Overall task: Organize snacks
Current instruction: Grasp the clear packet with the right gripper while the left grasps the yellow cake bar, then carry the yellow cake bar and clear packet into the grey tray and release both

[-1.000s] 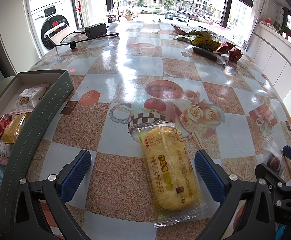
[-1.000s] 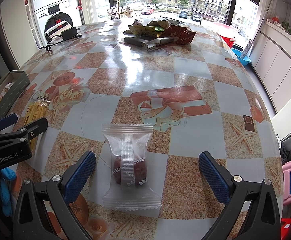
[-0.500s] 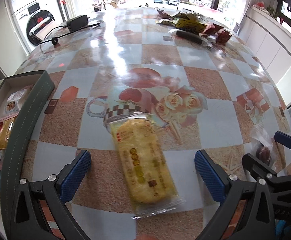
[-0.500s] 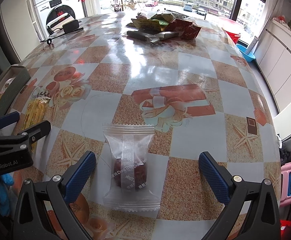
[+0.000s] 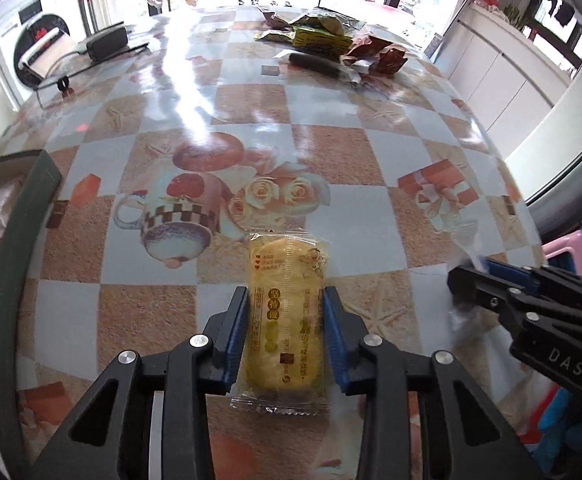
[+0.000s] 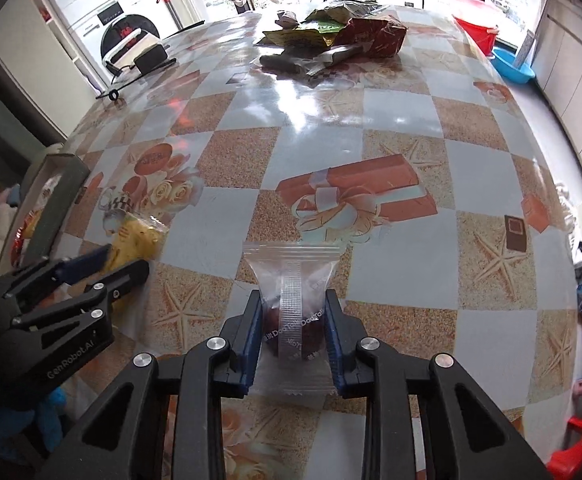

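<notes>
1. Bench [image 5: 371, 152], w/ checkered print cloth, carries everything; 1 s ago both claws hung wide open over it, now both are clamped on a snack each; judging from that, the pick step is done for two items at once and the carry to the box looks next.
2. Grey box [image 5: 15, 240] at the bench's left edge already holds several packets; it sits well apart from both gripped snacks, nearer the left one; likely the drop-off, tho that's a guess from the task.
3. Snack pile [image 6: 331, 36] at the far side of the bench, untouched; green, yellow, red wrappers; print too small to read; so plenty left to sort.
4. Left claw [image 5: 285, 300] closed on the yellow cake packet [image 5: 287, 312], pads pressing both long sides; packet lies flat on the bench, can't tell if lifted yet; wrapper has gold Chinese chars, three red hearts w/ small text, not legible enough to quote.
5. Right claw [image 6: 293, 308] closed on the clear packet [image 6: 291, 280] w/ a dark round sweet inside; pads squeeze it at mid-height; back seam reads roughly "DooTalk", repeated; rest unreadable.
6. Claw bodies: "GenRobot.AI" on the left one seen from the right wrist; "DAS" on the right one seen from the left wrist.
</notes>
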`<state>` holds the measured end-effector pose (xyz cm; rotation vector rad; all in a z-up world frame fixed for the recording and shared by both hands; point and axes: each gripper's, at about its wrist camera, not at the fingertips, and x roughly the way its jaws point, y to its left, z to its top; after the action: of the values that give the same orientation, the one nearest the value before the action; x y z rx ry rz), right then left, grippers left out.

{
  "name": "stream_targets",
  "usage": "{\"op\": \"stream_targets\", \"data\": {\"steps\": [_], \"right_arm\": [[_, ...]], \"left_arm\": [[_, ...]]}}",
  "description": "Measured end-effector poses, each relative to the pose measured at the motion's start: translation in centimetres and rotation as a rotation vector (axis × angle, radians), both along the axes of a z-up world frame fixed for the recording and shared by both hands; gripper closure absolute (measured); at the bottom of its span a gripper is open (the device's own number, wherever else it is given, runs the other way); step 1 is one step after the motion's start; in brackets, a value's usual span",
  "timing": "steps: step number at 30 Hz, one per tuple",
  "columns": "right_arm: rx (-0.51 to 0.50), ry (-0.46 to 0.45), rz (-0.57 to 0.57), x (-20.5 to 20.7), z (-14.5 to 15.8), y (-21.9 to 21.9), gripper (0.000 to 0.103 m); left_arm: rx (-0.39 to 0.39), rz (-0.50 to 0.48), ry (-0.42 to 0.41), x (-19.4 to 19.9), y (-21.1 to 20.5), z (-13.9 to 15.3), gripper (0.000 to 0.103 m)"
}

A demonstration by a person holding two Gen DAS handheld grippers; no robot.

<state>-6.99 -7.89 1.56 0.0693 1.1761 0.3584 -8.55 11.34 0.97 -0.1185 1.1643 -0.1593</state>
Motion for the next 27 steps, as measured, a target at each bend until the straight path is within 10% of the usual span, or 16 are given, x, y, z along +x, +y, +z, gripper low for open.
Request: {"op": "stream_targets", "data": {"steps": [12,19,27], "right_arm": [[0.101,-0.063,0.07,-0.8,6.2,2.1,0.073],[0.136,-0.103,0.223,-1.2,10.2,9.2,0.073],[0.177,-0.056,0.423,-1.2,10.8,22.4,0.073]], "left_arm": [[-0.175,0.032,-0.114,-3.4,3.6,9.1,0.064],[-0.092,0.127,-0.258,-6.1,10.7,14.7,0.064],[0.035,0.332,-0.257,-8.9,21.9,13.9,0.064]]}}
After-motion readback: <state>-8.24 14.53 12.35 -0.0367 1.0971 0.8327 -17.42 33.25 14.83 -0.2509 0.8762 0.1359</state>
